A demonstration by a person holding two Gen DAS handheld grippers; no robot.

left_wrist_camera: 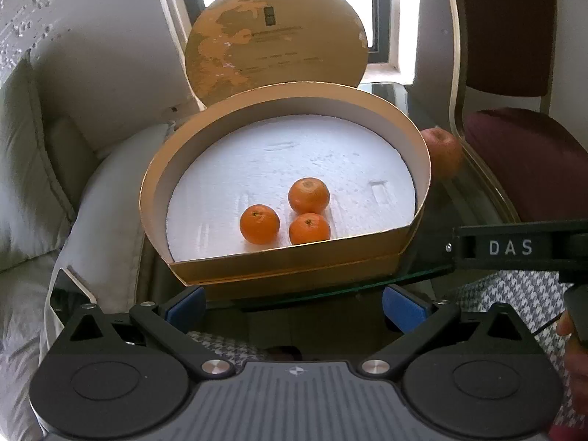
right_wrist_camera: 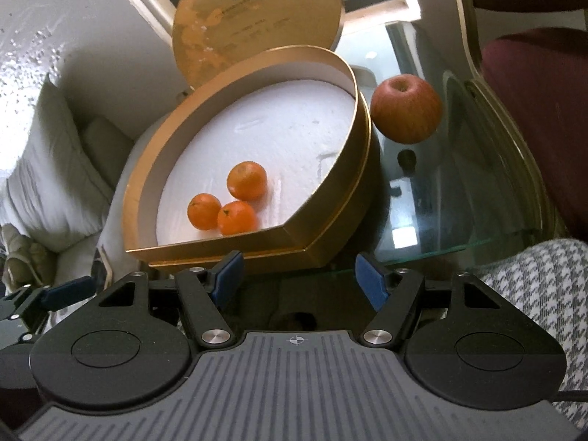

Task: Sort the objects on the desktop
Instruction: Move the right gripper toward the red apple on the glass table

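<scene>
A gold box with a white foam floor stands on a glass table. Three oranges lie together near the box's front wall. A red apple rests on the glass just right of the box. My left gripper hangs in front of the box's near wall, open, with nothing between its blue pads. My right gripper sits at the table's near edge, also open and empty. The left gripper's fingers show at the lower left of the right wrist view.
The box's round gold lid leans upright behind it against a window. A maroon chair stands at the right. White cushions lie to the left. Houndstooth fabric lies below the table's near edge.
</scene>
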